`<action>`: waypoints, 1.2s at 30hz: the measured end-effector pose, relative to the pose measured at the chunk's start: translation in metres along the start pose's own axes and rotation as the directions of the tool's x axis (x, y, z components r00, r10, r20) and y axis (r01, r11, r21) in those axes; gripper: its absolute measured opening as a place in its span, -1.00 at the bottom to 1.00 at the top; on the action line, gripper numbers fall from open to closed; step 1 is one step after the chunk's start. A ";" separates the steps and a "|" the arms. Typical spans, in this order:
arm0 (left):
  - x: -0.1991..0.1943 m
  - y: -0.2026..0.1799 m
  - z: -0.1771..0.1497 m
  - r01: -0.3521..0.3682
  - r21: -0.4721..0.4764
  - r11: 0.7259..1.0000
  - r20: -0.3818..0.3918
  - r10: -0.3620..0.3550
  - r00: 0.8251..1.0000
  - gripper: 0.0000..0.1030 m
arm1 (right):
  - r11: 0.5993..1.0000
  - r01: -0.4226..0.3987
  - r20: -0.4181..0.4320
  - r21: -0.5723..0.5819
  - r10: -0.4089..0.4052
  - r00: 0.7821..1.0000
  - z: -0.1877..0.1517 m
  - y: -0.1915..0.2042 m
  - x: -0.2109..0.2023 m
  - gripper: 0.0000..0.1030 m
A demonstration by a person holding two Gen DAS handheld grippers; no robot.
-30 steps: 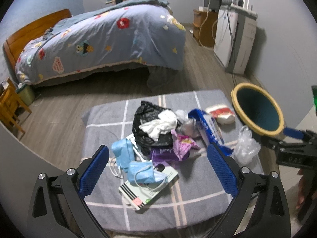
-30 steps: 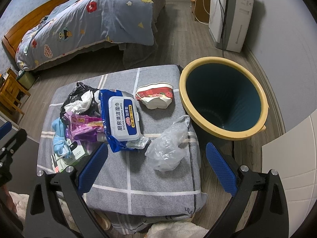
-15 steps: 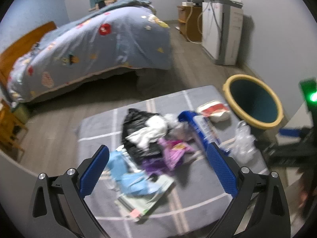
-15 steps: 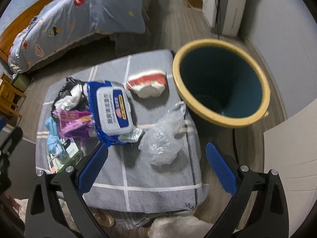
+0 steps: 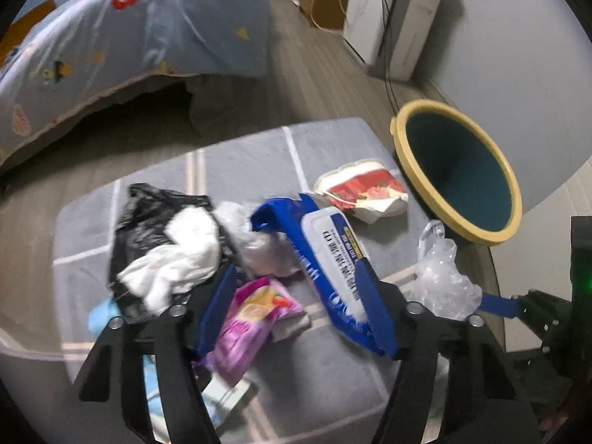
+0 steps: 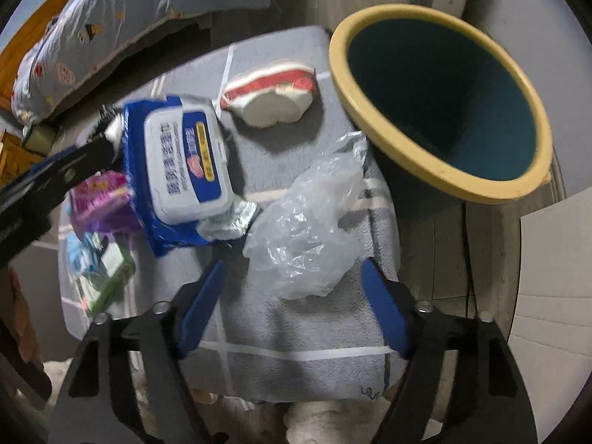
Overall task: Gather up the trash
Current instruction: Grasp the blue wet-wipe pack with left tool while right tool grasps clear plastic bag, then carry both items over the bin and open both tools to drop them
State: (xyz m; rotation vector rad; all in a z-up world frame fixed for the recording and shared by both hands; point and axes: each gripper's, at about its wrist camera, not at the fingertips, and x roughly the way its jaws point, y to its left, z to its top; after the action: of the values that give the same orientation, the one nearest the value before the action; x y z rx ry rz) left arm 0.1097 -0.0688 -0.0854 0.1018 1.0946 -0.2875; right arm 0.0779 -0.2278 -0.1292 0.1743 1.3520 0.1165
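Bedroom floor level, grey checked cushion (image 6: pixel 296 325) used as work surface, with trash heaped within reach of both tools. Held right gripper (image 6: pixel 294 264) with jaws spread wide, bracketing the near end of the crumpled clear plastic bag (image 6: pixel 307 222) without closing on it, judged the likely first pick as nearest the bin. Held left gripper (image 5: pixel 292 270) equally spread over the pink wrapper (image 5: pixel 251 318) and blue wipes pack (image 5: pixel 333 259). Farther off, noted red-and-white packet (image 6: pixel 273 100), then yellow-rimmed bin (image 6: pixel 444 174) just beside the cushion's right edge, presumably placed for short drops, then bed (image 5: pixel 129 37).

Both views are motion-blurred; the left gripper's fingers (image 5: pixel 218 307) hide part of the purple wrapper (image 5: pixel 251 318).
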 end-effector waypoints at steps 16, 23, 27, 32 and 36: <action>0.013 -0.027 -0.006 0.040 0.094 0.995 -0.044 -0.036 0.998 -0.68 | 0.998 -0.044 0.031 -0.043 0.046 0.998 0.012 0.000 -0.014 -0.76; -0.031 -0.017 0.009 -0.022 0.125 0.992 0.046 0.016 0.999 -0.70 | 0.993 -0.116 0.148 -0.006 0.115 0.982 0.032 -0.013 -0.059 -0.78; -0.062 -0.017 0.033 -0.025 0.124 0.992 0.147 0.006 0.989 -0.70 | 0.994 -0.109 0.270 0.022 0.099 0.958 0.061 -0.039 -0.094 -0.78; -0.074 -0.052 0.081 0.029 0.201 0.979 0.198 -0.070 0.978 -0.70 | 0.994 -0.031 0.336 0.102 -0.005 0.942 0.106 -0.097 -0.106 -0.78; -0.053 -0.093 0.107 0.097 0.274 0.957 0.178 -0.149 0.973 -0.70 | 0.968 -0.066 0.282 0.242 -0.005 0.959 0.118 -0.141 -0.083 -0.78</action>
State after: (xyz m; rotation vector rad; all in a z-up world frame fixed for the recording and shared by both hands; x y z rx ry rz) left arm 0.1531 -0.1727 0.0162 0.2384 0.8623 -0.5454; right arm 0.1733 -0.3886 -0.0526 0.4094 1.0761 -0.0530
